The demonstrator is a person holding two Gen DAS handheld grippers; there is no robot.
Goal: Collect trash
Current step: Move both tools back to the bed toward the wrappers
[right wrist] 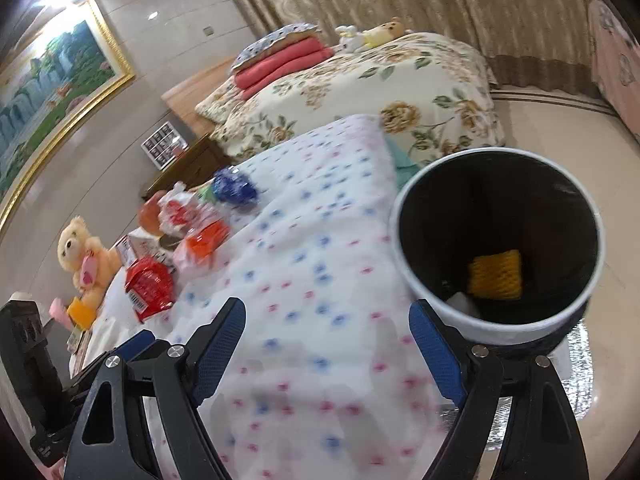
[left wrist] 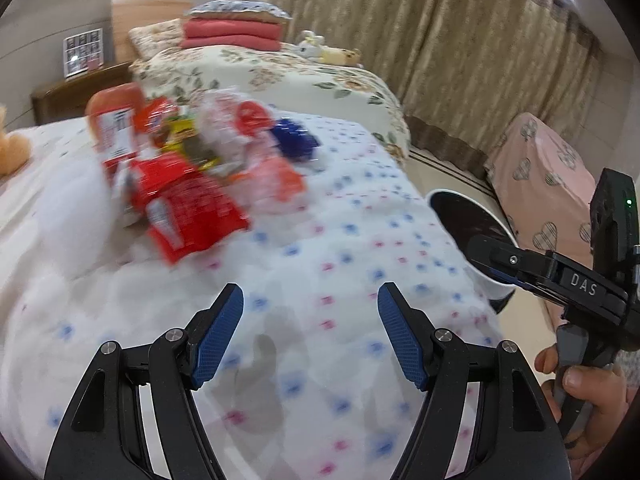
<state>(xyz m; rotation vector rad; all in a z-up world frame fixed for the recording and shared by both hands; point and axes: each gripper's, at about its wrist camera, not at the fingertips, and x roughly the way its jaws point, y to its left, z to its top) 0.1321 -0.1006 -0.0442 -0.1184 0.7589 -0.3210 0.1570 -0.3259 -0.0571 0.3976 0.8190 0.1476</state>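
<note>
Left hand-held gripper [left wrist: 310, 336]: jaws apart, nothing between the pads; poised above the dotted quilt [left wrist: 340, 240].
Right hand-held gripper [right wrist: 326, 352]: jaws spread wide, empty; over the quilt edge, right finger just in front of the bin's near wall.
Trash pile [left wrist: 188, 168]: heaped on the bed beyond the left gripper; red wrappers, clear plastic, blue crumpled wrapper [left wrist: 294, 140] at far side. Blurred; labels unreadable.
Bin [right wrist: 404, 264]: white rim, dark inside, standing on the floor beside the bed; well apart from the pile.
Bin contents: yellow foam net [right wrist: 496, 274] at the bottom, pale scrap beside it.
Surroundings: teddy bear [right wrist: 82, 256] on the bed near the pile; second bed with floral cover [right wrist: 360, 96] behind.
</note>
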